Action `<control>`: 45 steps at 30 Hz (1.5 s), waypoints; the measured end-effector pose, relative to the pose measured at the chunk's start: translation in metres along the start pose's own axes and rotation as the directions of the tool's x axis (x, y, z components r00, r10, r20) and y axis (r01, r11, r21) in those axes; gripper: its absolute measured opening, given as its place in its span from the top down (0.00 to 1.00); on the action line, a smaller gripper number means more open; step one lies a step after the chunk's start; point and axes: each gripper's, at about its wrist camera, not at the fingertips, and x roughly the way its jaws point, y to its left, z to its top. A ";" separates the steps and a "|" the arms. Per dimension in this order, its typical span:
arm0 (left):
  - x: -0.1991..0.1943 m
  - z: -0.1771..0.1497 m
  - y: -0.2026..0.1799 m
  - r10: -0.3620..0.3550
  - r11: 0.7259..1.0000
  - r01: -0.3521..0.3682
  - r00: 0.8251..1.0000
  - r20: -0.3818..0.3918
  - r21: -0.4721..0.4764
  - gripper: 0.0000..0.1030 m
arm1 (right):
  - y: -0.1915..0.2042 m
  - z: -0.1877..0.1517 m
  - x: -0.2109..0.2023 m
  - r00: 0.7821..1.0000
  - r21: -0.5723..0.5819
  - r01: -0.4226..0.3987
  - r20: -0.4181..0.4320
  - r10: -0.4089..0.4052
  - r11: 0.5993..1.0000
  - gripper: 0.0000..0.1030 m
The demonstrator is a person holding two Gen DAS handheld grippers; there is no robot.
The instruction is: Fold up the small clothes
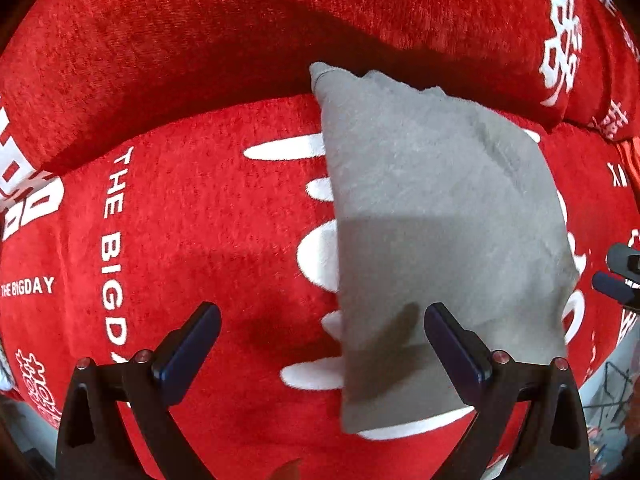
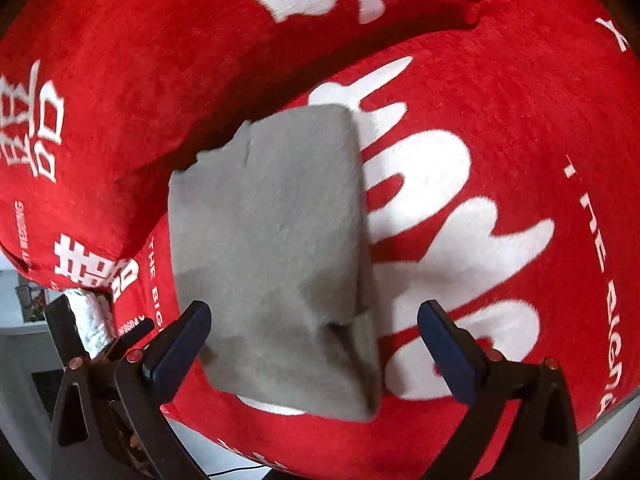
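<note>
The folded cloth (image 1: 440, 240) is plain grey, unpatterned. The plush cover (image 1: 200, 220) beneath is bright red with large white characters and white lettering, "THE BIGDAY". The gripper pads (image 1: 456, 348) are dark blue on black frames.

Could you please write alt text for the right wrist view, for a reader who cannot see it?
A folded grey cloth lies on a red cover printed with large white characters. The right gripper is open above the cloth's near end, holding nothing. The cover runs up over a cushion behind.
</note>
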 end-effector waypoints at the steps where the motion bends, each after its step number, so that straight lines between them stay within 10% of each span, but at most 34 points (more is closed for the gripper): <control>1: 0.001 0.004 -0.002 -0.006 1.000 0.006 1.000 -0.003 -0.012 0.01 | -0.003 0.006 0.000 1.000 0.005 -0.006 -0.006 0.006 1.000 0.00; 17: 0.013 0.048 0.021 -0.158 0.977 0.158 0.987 0.011 -0.142 0.01 | -0.050 0.038 0.031 0.963 0.140 -0.244 -0.080 0.257 0.960 0.00; 32: 0.077 0.064 -0.007 -0.413 0.905 0.395 0.905 -0.105 -0.157 0.01 | -0.019 0.051 0.087 0.850 0.085 -0.468 -0.228 0.475 0.879 0.00; 40: 0.077 0.068 -0.028 -0.379 0.922 0.368 0.921 -0.087 -0.115 0.11 | -0.006 0.049 0.097 0.861 0.087 -0.444 -0.232 0.452 0.892 0.02; 41: 0.073 0.067 -0.025 -0.388 0.918 0.378 0.919 -0.072 -0.122 0.21 | -0.008 0.049 0.097 0.869 0.111 -0.427 -0.225 0.441 0.897 0.08; 43: 0.068 0.066 -0.022 -0.401 0.912 0.394 0.915 -0.051 -0.114 0.36 | -0.010 0.048 0.098 0.880 0.130 -0.393 -0.234 0.413 0.910 0.52; 45: 0.060 0.063 -0.018 -0.424 0.902 0.418 0.905 -0.033 -0.108 0.51 | -0.014 0.043 0.100 0.868 0.160 -0.405 -0.240 0.434 0.900 0.65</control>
